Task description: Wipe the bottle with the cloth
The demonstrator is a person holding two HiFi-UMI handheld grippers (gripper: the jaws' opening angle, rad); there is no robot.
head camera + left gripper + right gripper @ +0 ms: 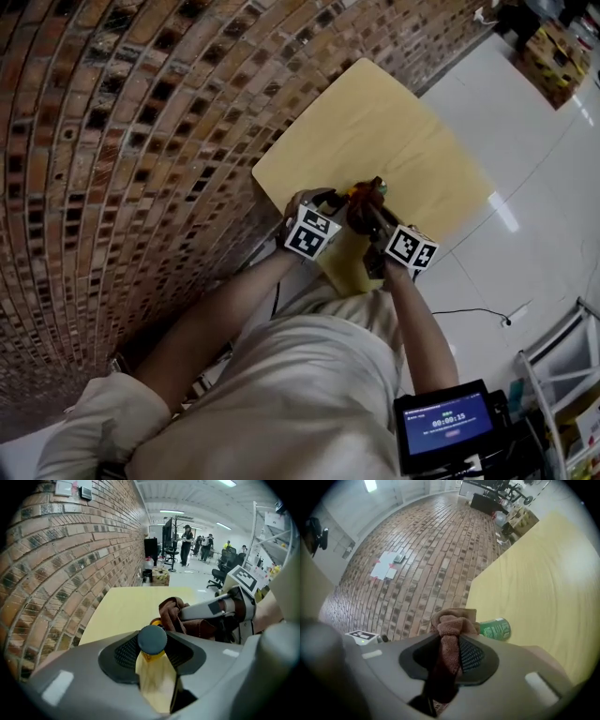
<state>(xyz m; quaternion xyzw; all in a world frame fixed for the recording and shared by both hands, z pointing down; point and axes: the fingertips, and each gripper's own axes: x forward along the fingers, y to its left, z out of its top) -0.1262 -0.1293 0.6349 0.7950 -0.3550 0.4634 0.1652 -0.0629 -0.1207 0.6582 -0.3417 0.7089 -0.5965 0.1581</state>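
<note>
Left gripper (152, 657) first: its jaws are clamped on the yellow plastic bottle (154, 679), with the round dark blue-grey cap (152, 639) poking up past the fingertips. That's a firm pinch, the bottle's body wedged right between the pads.

Over on the right gripper (450, 657), the jaws are squeezed onto a bunched brown terry cloth (452, 626), and a wad of it bulges out beyond the tips. Just beside that wad sits a green-labelled cylinder (496, 629), most likely part of the same bottle, though I can't say so for sure.

Moving outward, the left gripper view shows the cloth just behind the cap, near enough that it may be touching. I can't settle that from here. The head view has both grippers meeting nose to nose above the near edge of the pale wooden table (375, 122), with the brown brick wall (112, 141) running along the left.

So where does the job stand? By my reading, both pickups are done: bottle in one gripper, cloth in the other, the two brought together. The wipe itself looks to be at its start, up at the cap end. No picture shows how much surface has been rubbed, so the yellow body is probably yet to be wiped.
</note>
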